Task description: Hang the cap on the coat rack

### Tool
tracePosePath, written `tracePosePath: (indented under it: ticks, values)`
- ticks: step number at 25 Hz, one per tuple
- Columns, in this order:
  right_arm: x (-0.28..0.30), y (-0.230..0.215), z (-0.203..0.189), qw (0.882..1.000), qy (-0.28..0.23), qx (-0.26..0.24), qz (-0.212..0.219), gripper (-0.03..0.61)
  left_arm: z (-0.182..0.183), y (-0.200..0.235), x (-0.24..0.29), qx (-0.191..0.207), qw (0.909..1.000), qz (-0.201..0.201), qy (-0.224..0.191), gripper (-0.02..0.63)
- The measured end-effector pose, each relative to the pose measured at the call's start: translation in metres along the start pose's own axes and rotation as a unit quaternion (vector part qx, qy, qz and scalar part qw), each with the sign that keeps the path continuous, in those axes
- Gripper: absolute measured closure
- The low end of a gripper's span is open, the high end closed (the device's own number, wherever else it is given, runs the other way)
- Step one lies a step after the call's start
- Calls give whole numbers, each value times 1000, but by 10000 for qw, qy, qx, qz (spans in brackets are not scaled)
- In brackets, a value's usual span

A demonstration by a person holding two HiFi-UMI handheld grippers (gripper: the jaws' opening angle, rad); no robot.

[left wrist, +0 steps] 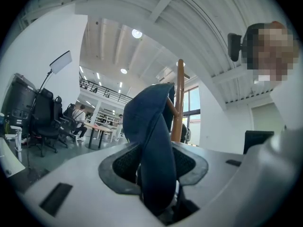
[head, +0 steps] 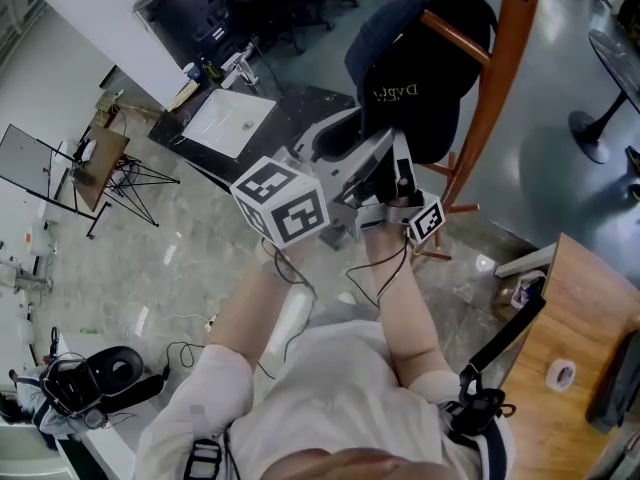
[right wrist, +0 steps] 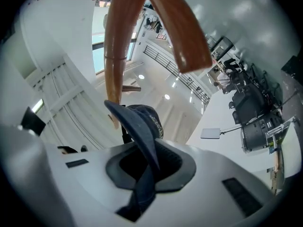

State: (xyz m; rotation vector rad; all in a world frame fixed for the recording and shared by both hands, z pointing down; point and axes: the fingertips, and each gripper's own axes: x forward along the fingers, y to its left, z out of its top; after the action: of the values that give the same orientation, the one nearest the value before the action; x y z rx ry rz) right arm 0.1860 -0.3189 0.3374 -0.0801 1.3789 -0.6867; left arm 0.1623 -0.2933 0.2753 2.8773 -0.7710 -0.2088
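A dark navy cap (head: 410, 78) with gold lettering rests against an upper peg (head: 455, 36) of the wooden coat rack (head: 505, 78). Both grippers hold it from below. My left gripper (head: 345, 148), with its marker cube, is shut on the cap's fabric (left wrist: 156, 145); the rack post (left wrist: 179, 103) rises just behind the cap. My right gripper (head: 400, 173) is shut on the cap's brim edge (right wrist: 142, 141). The rack post (right wrist: 118, 46) and a thick peg (right wrist: 184, 32) stand close above it. The cap hides the pads of both grippers.
A white board (head: 228, 121) lies on a dark mat on the floor. An easel (head: 95, 168) stands at the left. At the lower right is a wooden table (head: 590, 308) with a tape roll (head: 561, 374). Black gear (head: 105, 373) lies at the lower left.
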Motion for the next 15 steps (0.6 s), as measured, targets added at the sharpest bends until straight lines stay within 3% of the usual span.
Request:
tracePosePath:
  ticks: [15]
  values:
    - [-56, -3, 15, 9996, 127, 26, -248, 537, -57, -10, -6, -232, 9992, 328, 41, 440]
